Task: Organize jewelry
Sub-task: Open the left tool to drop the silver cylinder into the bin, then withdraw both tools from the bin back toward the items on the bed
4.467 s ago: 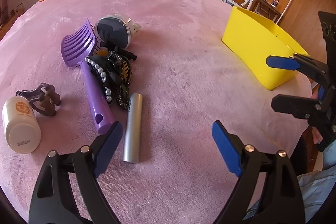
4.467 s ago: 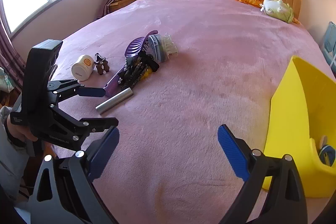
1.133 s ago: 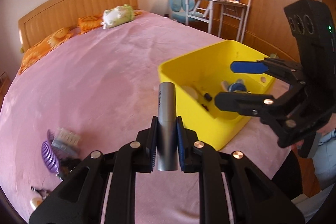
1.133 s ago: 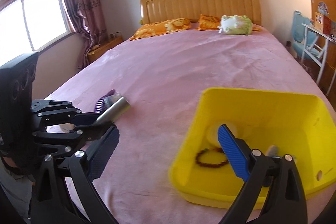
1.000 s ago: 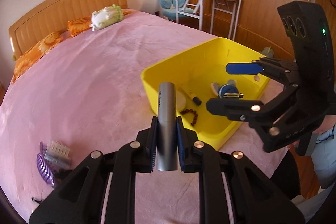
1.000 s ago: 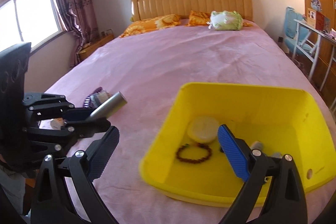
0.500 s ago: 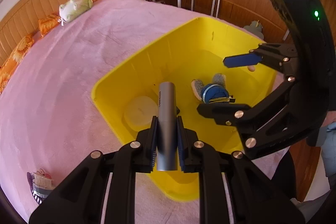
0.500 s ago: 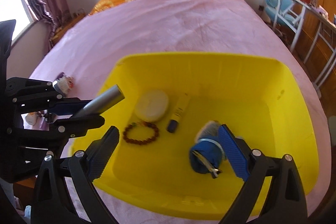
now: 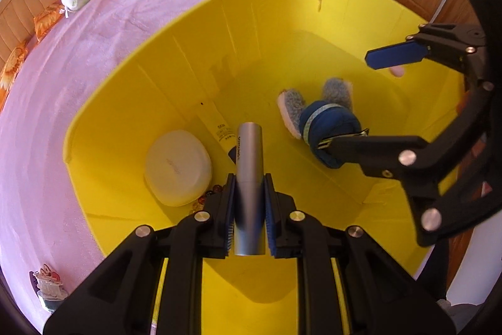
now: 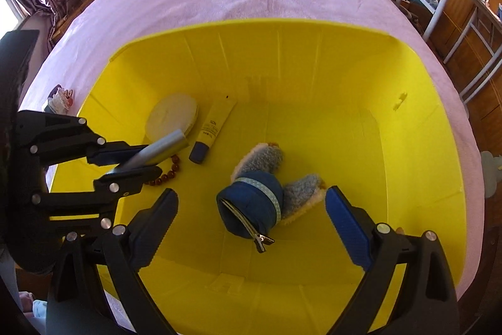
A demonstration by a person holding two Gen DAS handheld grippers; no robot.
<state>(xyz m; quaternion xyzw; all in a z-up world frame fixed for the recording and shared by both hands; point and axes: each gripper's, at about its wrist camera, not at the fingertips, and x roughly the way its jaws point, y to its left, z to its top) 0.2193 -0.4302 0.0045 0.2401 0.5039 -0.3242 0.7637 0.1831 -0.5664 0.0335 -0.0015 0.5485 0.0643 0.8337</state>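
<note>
Silver tube (image 9: pixel 249 175) clamped between left tongs (image 9: pixel 249 209), seemingly above bin (image 9: pixel 175 33)

Two black hand-held grippers with blue finger pads

The left gripper (image 9: pixel 249 203) was built of black angular linkage arms joined by round silver screws, with ribbed blue pads on its fingers and thin yellow strips along its body. The right gripper (image 10: pixel 249 209) had the same black frame, silver screw heads and longer blue ribbed pads (image 10: pixel 346 228). A pale blue patch at the lower left edge of the right wrist view was possibly the person's clothing.
</note>
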